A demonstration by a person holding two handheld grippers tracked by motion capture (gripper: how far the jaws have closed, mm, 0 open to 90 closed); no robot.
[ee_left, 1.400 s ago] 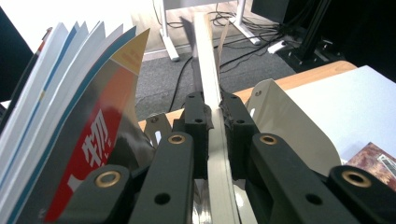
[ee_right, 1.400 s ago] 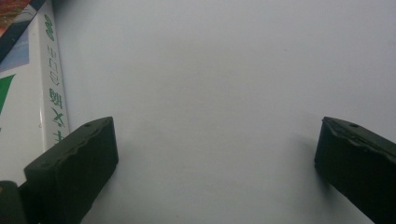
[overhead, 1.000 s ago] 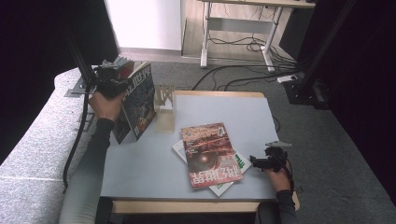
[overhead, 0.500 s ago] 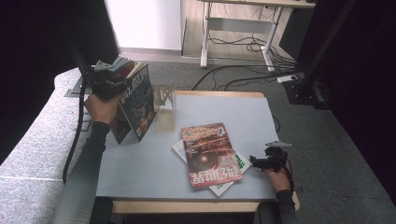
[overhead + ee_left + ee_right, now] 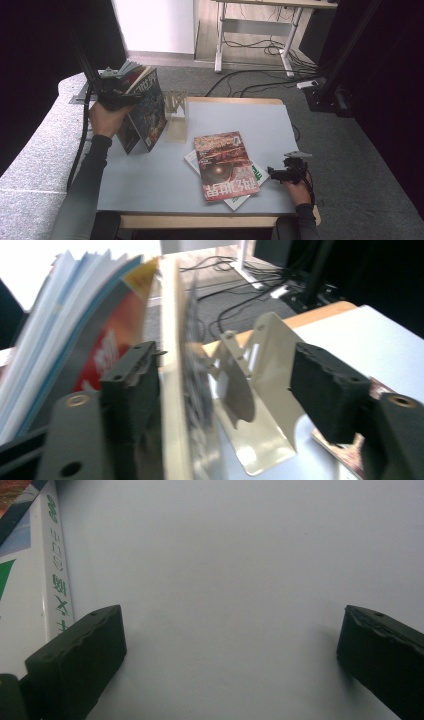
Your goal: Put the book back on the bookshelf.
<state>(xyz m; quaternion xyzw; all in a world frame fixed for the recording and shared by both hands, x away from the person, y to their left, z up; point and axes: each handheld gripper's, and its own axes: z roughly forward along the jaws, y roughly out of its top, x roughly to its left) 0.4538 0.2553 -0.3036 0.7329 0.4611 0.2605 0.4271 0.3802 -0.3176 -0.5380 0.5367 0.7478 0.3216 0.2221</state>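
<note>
Left hand-held gripper [image 5: 131, 96] at the desk's [image 5: 150, 175] far-left corner, jaws spread wide, straddling the top edge of upright magazines [image 5: 145, 112]. Cream metal bookend [image 5: 176, 116] just beside them. Right hand-held gripper [image 5: 274, 173] near the right edge, released, low over bare desk beside a red-covered magazine [image 5: 225, 165] stacked on a white-green one [image 5: 252, 172].

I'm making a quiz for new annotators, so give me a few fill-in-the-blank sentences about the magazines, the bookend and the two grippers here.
1. The red-covered magazine lies flat on top of a ____ and white one.
2. The left gripper is at the magazines that stand ____ at the table's left.
3. The cream metal ____ stands beside those magazines.
4. The right gripper has its fingers ____ over bare table.

Missing words: green; upright; bookend; open
</note>
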